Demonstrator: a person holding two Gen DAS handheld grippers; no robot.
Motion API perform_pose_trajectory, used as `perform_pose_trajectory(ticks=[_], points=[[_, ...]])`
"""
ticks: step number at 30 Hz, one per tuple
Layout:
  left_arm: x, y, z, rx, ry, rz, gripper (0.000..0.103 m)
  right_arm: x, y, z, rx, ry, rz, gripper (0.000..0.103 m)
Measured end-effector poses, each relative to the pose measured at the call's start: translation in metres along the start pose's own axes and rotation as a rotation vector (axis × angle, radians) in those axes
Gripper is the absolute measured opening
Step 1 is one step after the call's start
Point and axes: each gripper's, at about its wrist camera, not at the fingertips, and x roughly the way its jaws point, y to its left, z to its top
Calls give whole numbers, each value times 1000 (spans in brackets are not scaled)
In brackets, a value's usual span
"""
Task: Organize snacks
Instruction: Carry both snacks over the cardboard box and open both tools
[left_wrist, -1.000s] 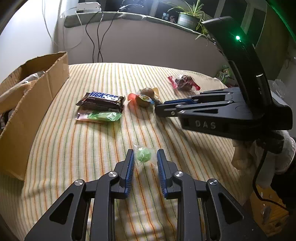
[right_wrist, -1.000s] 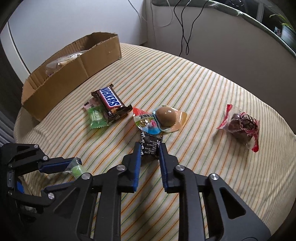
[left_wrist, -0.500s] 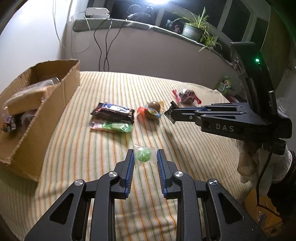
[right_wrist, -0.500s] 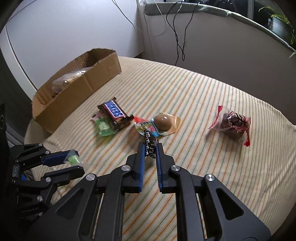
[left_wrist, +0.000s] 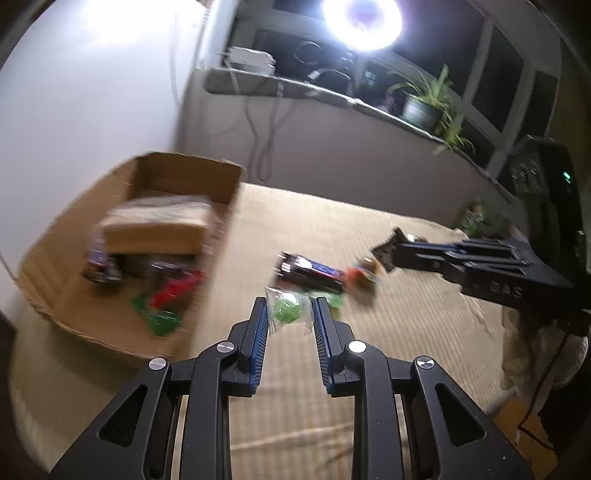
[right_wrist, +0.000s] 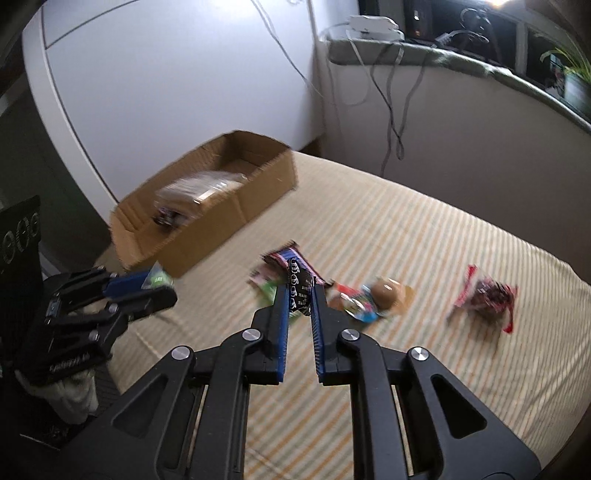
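Left wrist view showed the left gripper (left_wrist: 289, 317) clamped on the green candy (left_wrist: 287, 312), held in the air just beside the near wall of the cardboard box (left_wrist: 110, 332). The right gripper (right_wrist: 300, 295) was closed on a black sachet (right_wrist: 297, 291), further from the box, above the striped cloth (right_wrist: 443, 240). To do this step well, I think each gripper should be fully over the box's open inside before it lets go, one after the other.

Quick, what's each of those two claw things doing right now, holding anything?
Left gripper: closed on a green candy in a clear wrapper.
Right gripper: closed on a small black snack packet.
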Motion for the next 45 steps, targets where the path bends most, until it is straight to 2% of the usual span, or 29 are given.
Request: perform_pose_trajectory(ticks=[9, 21, 29, 40, 41, 43, 45], points=[[-14, 49, 9, -50, -50, 96, 23, 12, 47, 22, -61, -12, 75, 12], [-15, 94, 17, -71, -63, 188, 23, 37, 101, 42, -130, 0, 152, 12], [-11, 109, 21, -86, -58, 215, 23, 71, 126, 50, -167, 41, 182, 12], [-9, 112, 23, -77, -47, 225, 25, 100, 130, 50, -176, 84, 184, 14], [-9, 112, 24, -78, -46, 227, 28, 100, 130, 50, -175, 84, 185, 14], [-8, 112, 25, -80, -45, 229, 31, 102, 129, 50, -177, 86, 187, 19], [-8, 112, 25, -78, -45, 233, 31, 98, 129, 49, -184, 74, 173, 44]])
